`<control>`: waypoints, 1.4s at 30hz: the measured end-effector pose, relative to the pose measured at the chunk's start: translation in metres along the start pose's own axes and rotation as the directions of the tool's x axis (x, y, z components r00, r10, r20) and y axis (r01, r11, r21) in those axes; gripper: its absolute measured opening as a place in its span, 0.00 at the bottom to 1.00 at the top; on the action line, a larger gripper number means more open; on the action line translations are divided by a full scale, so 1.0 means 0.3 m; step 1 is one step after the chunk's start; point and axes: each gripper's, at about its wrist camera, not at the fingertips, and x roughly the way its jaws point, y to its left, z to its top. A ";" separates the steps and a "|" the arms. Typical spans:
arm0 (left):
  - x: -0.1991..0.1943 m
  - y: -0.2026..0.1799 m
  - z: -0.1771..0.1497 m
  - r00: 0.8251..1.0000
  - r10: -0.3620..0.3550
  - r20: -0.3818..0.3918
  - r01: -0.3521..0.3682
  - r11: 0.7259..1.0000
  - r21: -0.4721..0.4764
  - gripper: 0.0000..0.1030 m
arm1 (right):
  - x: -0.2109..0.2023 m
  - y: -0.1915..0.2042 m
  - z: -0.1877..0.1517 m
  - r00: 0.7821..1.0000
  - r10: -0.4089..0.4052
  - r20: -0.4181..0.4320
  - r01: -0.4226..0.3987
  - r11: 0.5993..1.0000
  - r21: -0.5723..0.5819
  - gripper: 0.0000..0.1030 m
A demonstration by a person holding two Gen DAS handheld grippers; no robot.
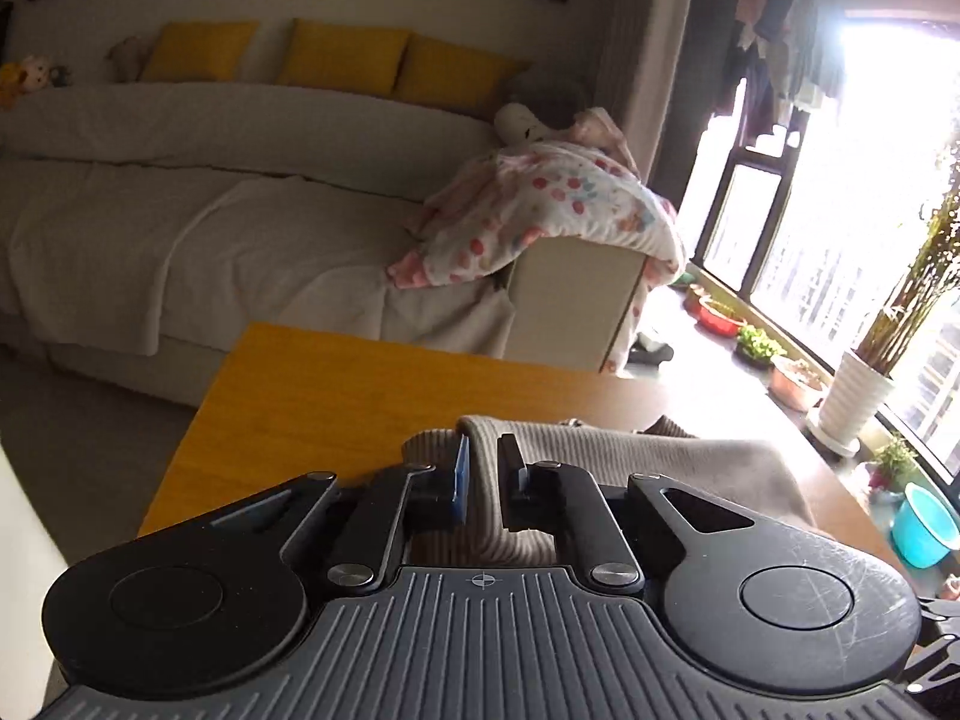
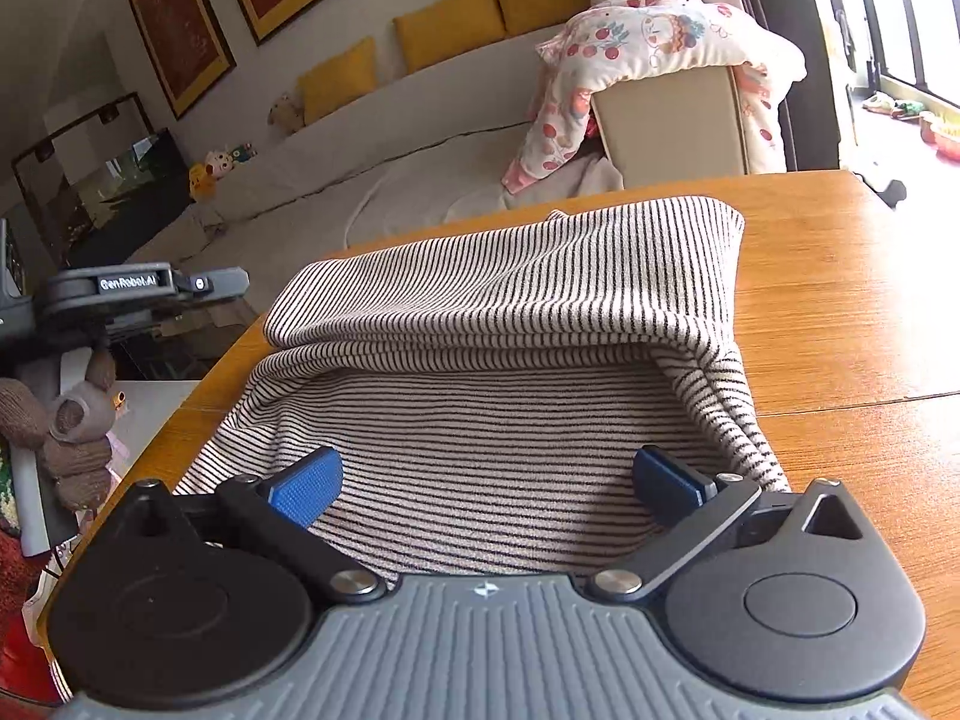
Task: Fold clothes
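I see a soft ribbed-knit striped cloth on the wooden table — smooth, slightly glossy grain. My right gripper is matt black plastic with textured blue pads and shiny metal pins.

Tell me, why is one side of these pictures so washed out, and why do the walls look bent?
Left wrist view: daylight through the window burns the right side white, and the striped garment looks dim against it. Right wrist view: light is more even, glare only at the far right on the wooden table. Both views: a fisheye lens curves the straight lines.
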 end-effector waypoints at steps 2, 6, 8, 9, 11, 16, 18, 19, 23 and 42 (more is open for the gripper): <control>0.001 -0.034 0.008 0.996 -0.084 0.014 0.084 0.996 0.000 0.30 | 0.001 0.003 0.000 1.000 -0.004 -0.002 0.004 1.000 -0.006 1.00; 0.077 -0.094 -0.017 0.985 -0.170 -0.041 0.170 0.985 0.002 0.44 | 0.001 0.005 -0.001 1.000 -0.007 -0.004 0.007 1.000 -0.012 1.00; 0.137 -0.091 -0.050 0.980 -0.161 -0.114 0.160 0.987 -0.020 0.48 | 0.001 0.003 0.003 1.000 -0.001 -0.010 0.001 1.000 -0.012 1.00; 0.168 -0.075 -0.071 0.975 -0.153 -0.162 0.147 0.988 -0.050 0.48 | 0.000 0.000 0.005 1.000 0.004 -0.014 -0.004 1.000 -0.009 1.00; 0.199 -0.036 -0.110 0.965 -0.161 -0.208 0.144 0.985 -0.096 0.46 | -0.001 -0.008 0.009 1.000 0.017 -0.021 -0.017 1.000 -0.001 1.00; 0.137 -0.016 -0.103 0.963 -0.163 -0.215 0.155 0.986 -0.055 0.46 | -0.008 -0.034 0.013 0.996 0.084 -0.021 -0.083 0.996 0.031 1.00; 0.096 -0.023 -0.092 0.973 -0.142 -0.183 0.141 0.990 -0.022 0.49 | -0.008 -0.034 0.012 0.996 0.089 -0.018 -0.088 0.996 0.032 1.00; 0.070 -0.025 -0.085 0.982 -0.122 -0.144 0.122 0.992 -0.006 0.50 | -0.007 -0.032 0.011 0.996 0.087 -0.016 -0.086 0.996 0.031 1.00; 0.053 -0.021 -0.059 0.997 0.043 -0.069 -0.042 0.999 0.014 0.51 | -0.004 -0.021 0.007 0.997 0.075 -0.015 -0.074 0.997 0.020 1.00; 0.109 0.023 -0.074 0.975 0.173 -0.141 -0.152 0.978 0.145 0.07 | -0.005 -0.040 0.003 0.996 0.089 0.003 -0.089 0.995 0.046 1.00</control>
